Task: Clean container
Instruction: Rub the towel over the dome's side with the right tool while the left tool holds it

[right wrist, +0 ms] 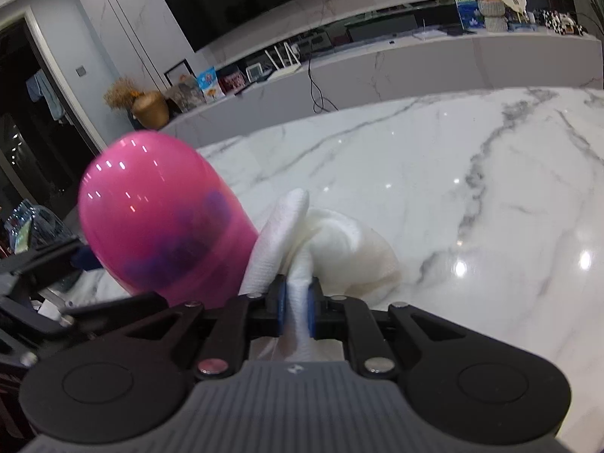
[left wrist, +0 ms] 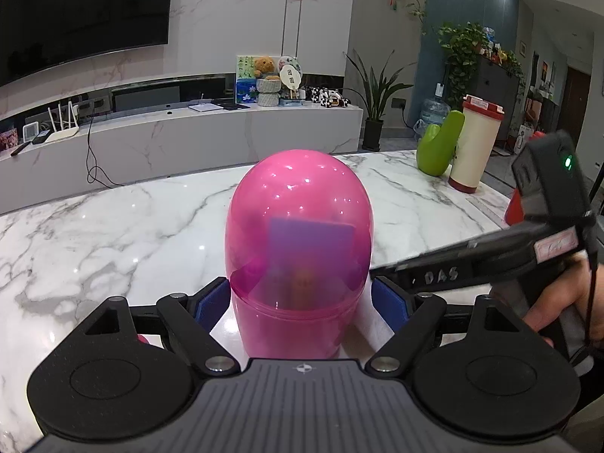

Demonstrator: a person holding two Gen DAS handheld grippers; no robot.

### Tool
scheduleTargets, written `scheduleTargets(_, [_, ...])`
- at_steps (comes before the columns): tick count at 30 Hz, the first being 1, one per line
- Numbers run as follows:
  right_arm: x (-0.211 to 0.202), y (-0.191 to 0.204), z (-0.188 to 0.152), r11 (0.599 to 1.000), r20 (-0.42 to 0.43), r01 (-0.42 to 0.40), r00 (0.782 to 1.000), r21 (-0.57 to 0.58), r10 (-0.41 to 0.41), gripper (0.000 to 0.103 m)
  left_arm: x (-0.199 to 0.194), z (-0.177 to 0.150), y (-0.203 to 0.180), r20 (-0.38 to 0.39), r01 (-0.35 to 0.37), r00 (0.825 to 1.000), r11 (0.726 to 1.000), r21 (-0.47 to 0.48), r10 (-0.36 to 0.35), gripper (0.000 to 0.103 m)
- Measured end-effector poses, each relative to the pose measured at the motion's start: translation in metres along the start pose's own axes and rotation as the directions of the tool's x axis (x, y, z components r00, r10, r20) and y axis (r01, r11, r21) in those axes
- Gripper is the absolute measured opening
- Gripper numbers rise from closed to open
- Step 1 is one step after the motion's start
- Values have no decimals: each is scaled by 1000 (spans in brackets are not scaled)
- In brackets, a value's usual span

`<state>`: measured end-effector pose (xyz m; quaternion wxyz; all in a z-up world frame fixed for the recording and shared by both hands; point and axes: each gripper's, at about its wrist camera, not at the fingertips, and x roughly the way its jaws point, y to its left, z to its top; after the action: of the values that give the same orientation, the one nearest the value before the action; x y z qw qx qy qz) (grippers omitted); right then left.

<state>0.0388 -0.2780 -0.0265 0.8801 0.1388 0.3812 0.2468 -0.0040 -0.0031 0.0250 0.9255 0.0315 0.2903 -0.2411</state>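
Pink translucent container (left wrist: 300,249), egg-shaped, stands upright on the marble tabletop (left wrist: 113,226), close to the near edge, w/ a domed top half seated on a lower half. Something purple and something orange show dimly inside; can't tell what they are.

Left gripper (left wrist: 301,298) sits around the lower part of the container, blue pads (left wrist: 213,300) on both sides. Jaws spread; small gaps show btwn pads and the pink wall, so it looks like bracketing, not a firm clamp, though contact at the hidden rear of the pads can't be ruled out.

Right gripper (right wrist: 296,298) has its jaws clenched on a white cloth (right wrist: 328,241), bunched wad sticking out fwd past the pads. In the right wrist view the cloth lies just beside the container's lower right flank, touching or very nearly so. Container is motion-blurred there.

Step in hand, as I judge it: wiping the outside of the container, cloth at its side wall.

Next move prob calls for:
- left jaws closing enough to steady the base, since a smooth rounded shell can slip or tip under side pressure
- cloth pressed against the wall and swept around and up over the dome

Green watering can (left wrist: 439,143) and cream tumbler (left wrist: 476,143) w/ red lid stand well apart, toward the far right corner.
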Motion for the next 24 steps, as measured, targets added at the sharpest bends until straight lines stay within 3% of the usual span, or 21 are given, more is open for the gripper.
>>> scheduleTargets(11, [-9, 31, -29, 999, -62, -27, 998, -42, 24, 13, -6, 0, 10, -9, -14, 1000, 999, -37, 13, 89])
scheduleTargets(18, [-32, 25, -20, 998, 70, -52, 996, 29, 50, 13, -11, -2, 12, -16, 13, 1000, 1000, -21, -14, 88])
scheduleTargets(24, [-57, 22, 6, 984, 205, -170, 967, 60, 154, 13, -8, -1, 8, -10, 27, 1000, 1000, -12, -27, 88])
